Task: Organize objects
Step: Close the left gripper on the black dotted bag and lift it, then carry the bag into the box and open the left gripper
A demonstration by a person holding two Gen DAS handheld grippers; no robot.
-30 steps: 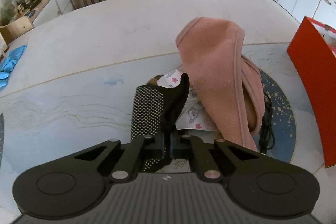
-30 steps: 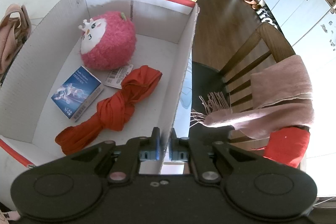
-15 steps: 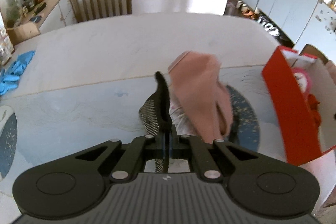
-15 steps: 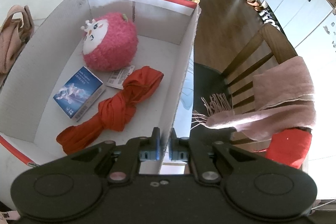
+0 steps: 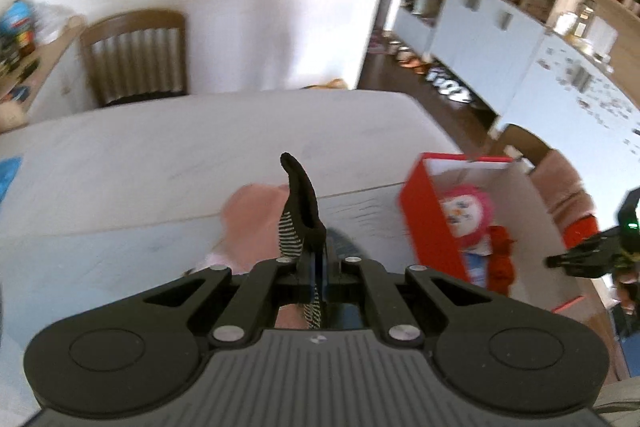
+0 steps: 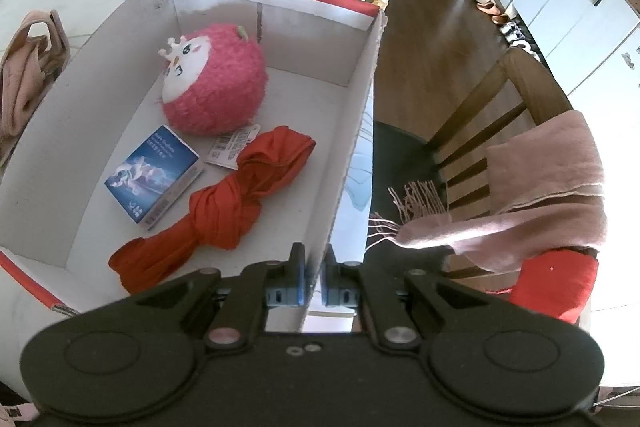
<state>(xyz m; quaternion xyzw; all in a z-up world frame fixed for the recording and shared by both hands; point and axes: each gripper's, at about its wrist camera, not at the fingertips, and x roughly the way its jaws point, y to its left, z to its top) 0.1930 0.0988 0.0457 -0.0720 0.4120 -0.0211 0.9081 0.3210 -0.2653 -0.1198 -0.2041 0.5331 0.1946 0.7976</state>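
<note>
Left gripper [image 5: 316, 263]: my jaws clenched on a black glove [image 5: 301, 203] with a dotted palm, held above the surface [image 5: 160, 147].

Right gripper [image 6: 313, 281]: my jaws clamped on the near wall of the red-and-white box [image 6: 352, 131].

Right wrist view only: contents plain, namely pink plush toy [image 6: 214, 85], blue carton [image 6: 154, 173], knotted red cloth [image 6: 224, 203]; a chair [image 6: 520, 95] draped with a pink scarf [image 6: 548, 179].

Left wrist view only: pink garment [image 5: 252, 211] on the surface beyond the glove; second chair [image 5: 136, 57] at the far edge.

Change: a second ago the glove lay against the pink garment; now it is lifted clear, and the box has come into the left view. Right view unchanged.
</note>
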